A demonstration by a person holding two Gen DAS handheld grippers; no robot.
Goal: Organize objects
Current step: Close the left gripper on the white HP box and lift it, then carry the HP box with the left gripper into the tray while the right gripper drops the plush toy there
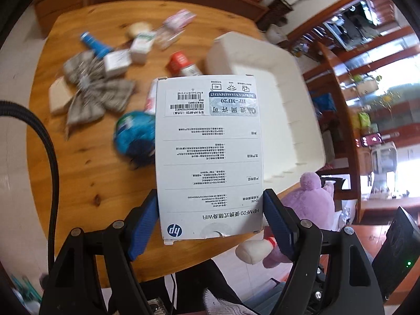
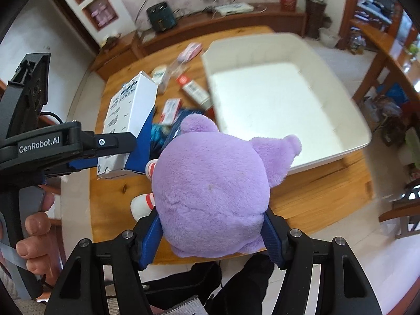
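A round wooden table fills most of both views, its near edge running under the two grippers. On its far right part sits a large white rectangular bin, open at the top and showing only a bare white floor inside.

The purple plush toy is the next biggest thing. The right gripper has its blue pads pressed into the toy's sides, holding it above the near edge of the table, just in front of the bin's near left corner. A white foot with red stripes sticks out at the toy's left.

To the left of the toy, the left gripper clamps a white HP box between its blue pads, gripping the box at its near end so that it stands up and away from the camera, printed face toward the lens. A hand wraps the handle of that gripper in the right wrist view.

Smaller clutter lies blurred on the far left part of the table: a grey checked fabric bow, a blue round item just beside the box, a red-capped bottle near the bin's left wall, a blue tube, and several small white cartons.
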